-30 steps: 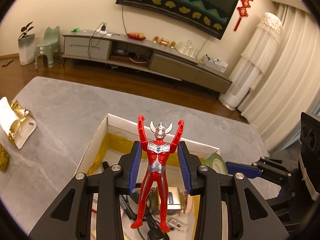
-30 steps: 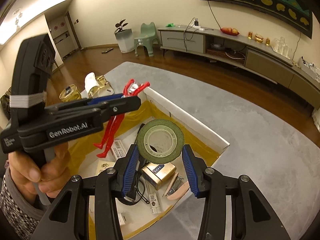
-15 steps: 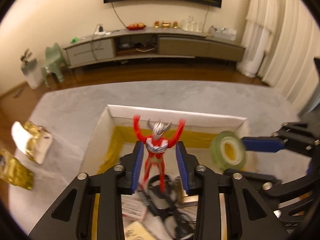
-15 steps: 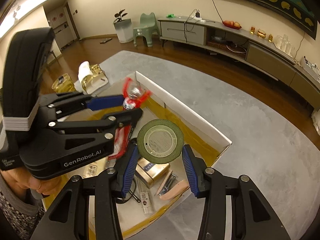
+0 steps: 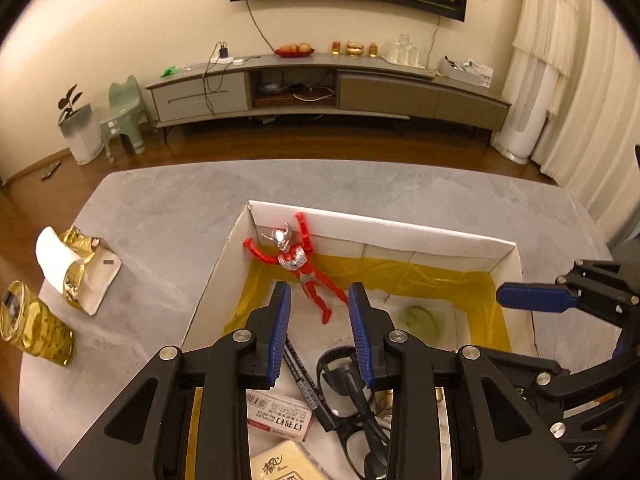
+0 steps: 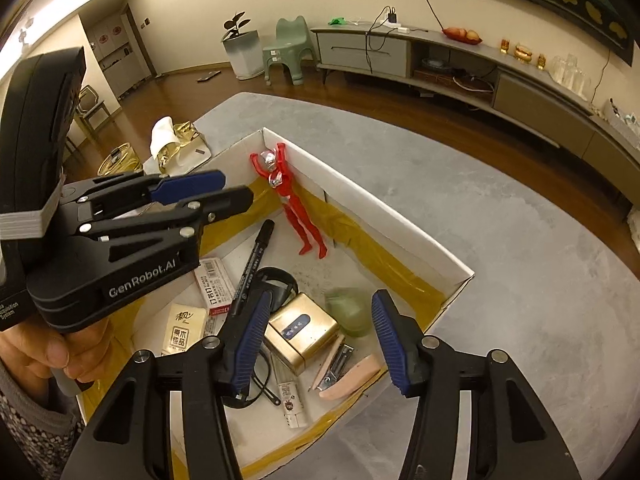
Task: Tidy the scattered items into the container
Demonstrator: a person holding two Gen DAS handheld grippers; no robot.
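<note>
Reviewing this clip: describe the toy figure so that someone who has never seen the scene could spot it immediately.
On the grey table stands an open white box lined with yellow along the bottom edges. In its far corner the toy figure leans against the wall, arms raised, clear of both tongs. It is the only bright red thing in the box, with a silver horned head and silver chest.

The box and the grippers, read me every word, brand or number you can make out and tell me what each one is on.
"GenRobot.AI": white lettering on the side of the left gripper.
"订书钉": red-and-white staple box in the cardboard box.
"原木" with more characters: cream tissue pack.
Black marker: label print too small to read.
Gold tin: blue oval label, unreadable.
Small white tube: print unreadable.
</note>
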